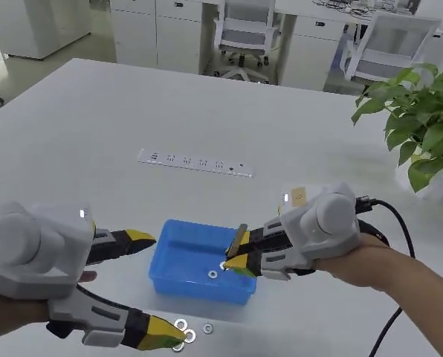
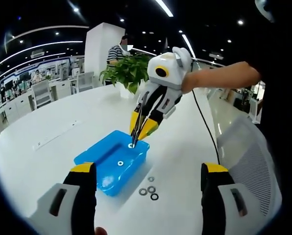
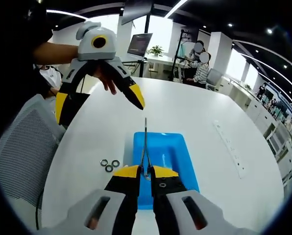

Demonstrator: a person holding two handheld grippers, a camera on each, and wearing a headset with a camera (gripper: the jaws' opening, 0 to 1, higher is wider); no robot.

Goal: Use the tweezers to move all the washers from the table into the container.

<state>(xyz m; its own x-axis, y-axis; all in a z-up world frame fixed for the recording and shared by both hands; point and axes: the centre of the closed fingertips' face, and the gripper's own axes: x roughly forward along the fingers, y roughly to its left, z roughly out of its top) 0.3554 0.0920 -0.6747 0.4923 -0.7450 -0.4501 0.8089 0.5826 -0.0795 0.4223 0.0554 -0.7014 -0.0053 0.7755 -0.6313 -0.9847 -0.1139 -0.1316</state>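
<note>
We work at a broad white desk (image 1: pixel 95 126) in an open-plan office, a power strip (image 1: pixel 195 162) toward its middle and a plant (image 1: pixel 422 126) at its right edge. The blue container (image 1: pixel 195 225) near the near edge holds two washers (image 1: pixel 212 274); three loose washers (image 1: pixel 184 331) lie between it and that edge. Our right claw (image 1: pixel 240 262) clamps the tweezers (image 1: pixel 238 236), tips down in the container; our left claw (image 1: pixel 164 290) gapes empty

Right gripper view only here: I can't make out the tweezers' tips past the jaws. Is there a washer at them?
Observer: Yes. In the left gripper view, the tweezers tips meet a washer inside the blue container. Gripped or released, unclear.
Operator: Any others inside?
Observer: A second washer lies on its floor.
Operator: I count three loose ones outside.
Observer: The left gripper view has four loose washers on the table.
</note>
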